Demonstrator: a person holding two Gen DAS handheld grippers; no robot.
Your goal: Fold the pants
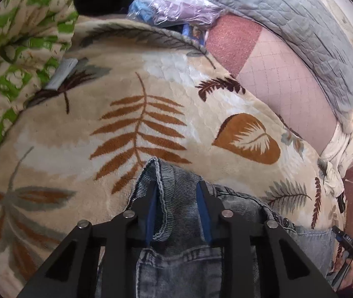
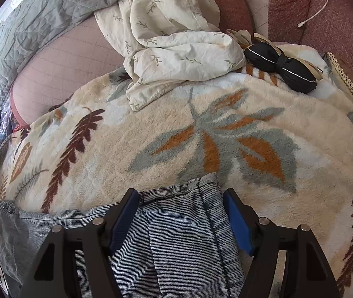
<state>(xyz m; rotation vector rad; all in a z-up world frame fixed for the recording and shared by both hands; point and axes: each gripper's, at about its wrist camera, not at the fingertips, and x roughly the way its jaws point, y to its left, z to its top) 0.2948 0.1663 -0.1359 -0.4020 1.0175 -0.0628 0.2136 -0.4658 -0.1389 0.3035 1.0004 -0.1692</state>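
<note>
Left gripper (image 1: 177,186): fingers (image 1: 151,198) partly closed around a bunched denim fold at the waistband of the pants (image 1: 176,248); whether the pads press the fold is unclear. Right gripper (image 2: 181,196): fingers (image 2: 236,213) spread wide, a pant-leg end (image 2: 183,223) lying between them, pads clear of the cloth on the right side. Pants lie on the leaf-print blanket (image 1: 126,124) on the bed, under and just ahead of both finger pairs. Past the right fingers: rumpled cream sheet (image 2: 171,37), black bundle (image 2: 280,67).

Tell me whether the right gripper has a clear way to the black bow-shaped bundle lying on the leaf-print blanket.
Probably yes: only bare leaf-print blanket lies between the right gripper and the black bow-shaped bundle, though the jeans lie between its open jaws.
</note>
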